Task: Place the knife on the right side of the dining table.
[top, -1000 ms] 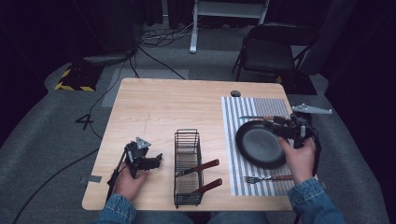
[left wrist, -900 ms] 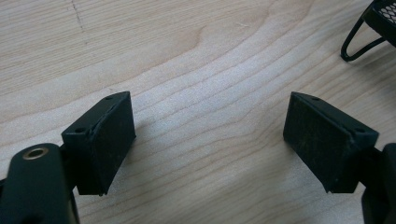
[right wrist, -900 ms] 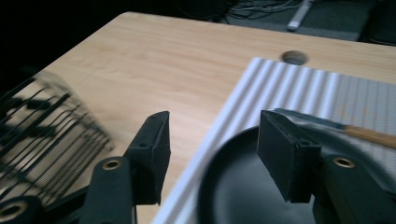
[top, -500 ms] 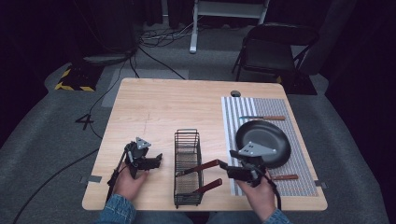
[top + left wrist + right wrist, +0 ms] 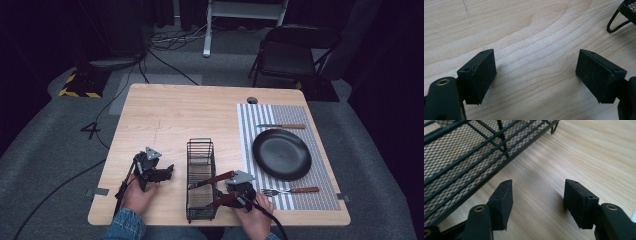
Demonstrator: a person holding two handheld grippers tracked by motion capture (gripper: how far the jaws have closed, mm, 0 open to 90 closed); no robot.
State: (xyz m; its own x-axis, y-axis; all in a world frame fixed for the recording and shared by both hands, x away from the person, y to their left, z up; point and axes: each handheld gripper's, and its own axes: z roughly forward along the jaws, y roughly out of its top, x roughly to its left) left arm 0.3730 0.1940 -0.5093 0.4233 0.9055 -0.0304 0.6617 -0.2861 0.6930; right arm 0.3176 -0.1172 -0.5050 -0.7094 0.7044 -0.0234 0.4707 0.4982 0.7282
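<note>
Wooden table (image 5: 200,110), dark room. Left gripper (image 5: 167,173) at 7 o'clock, jaws wide, empty, resting just left of wire basket (image 5: 200,150). Basket holds two brown-handled utensils (image 5: 212,180). Right gripper (image 5: 225,196) at 6 o'clock beside basket, jaws just opened wide, nothing between. Plate (image 5: 281,154) at 3 o'clock on striped mat (image 5: 255,120).

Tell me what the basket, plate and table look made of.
Basket: looks like black-coated metal, thin wire bars with fine mesh panels, clear in the right gripper view. Plate: black, smooth with a soft sheen; could be glazed ceramic or plastic, can't tell which. Table: light wood or wood-look laminate; visible grain lines, matte, as the left gripper view shows.
</note>
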